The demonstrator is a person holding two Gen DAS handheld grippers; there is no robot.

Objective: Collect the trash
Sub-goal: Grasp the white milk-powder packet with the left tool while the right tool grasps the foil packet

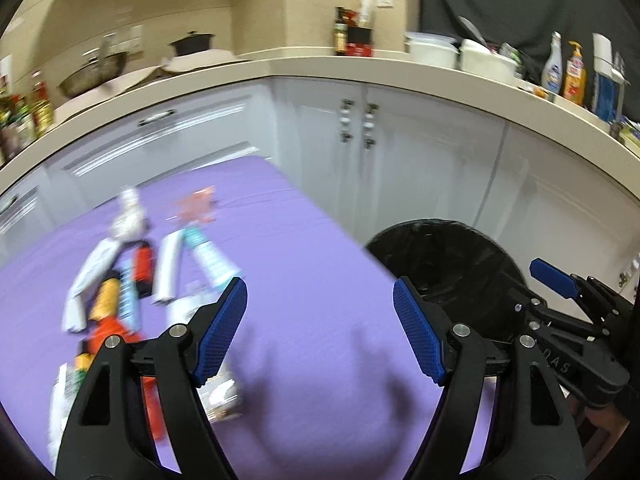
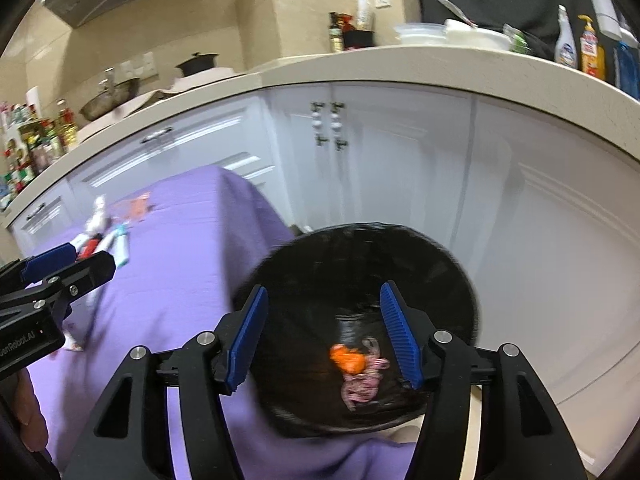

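A black-lined trash bin (image 2: 440,280) stands beside a purple-covered table (image 1: 300,272). Orange and pink crumpled trash (image 2: 356,372) lies inside the bin. My right gripper (image 2: 324,336) is open and empty, hovering over the bin. My left gripper (image 1: 320,328) is open and empty above the table, with a blurred pile of tubes and wrappers (image 1: 132,280) to its left. An orange wrapper (image 1: 196,208) lies farther back. The bin also shows in the left wrist view (image 1: 460,264), with the right gripper (image 1: 560,284) over it.
White kitchen cabinets (image 1: 400,168) run behind the table and bin under a beige countertop (image 1: 320,64) holding bottles, bowls and a wok. The table's right edge meets the bin.
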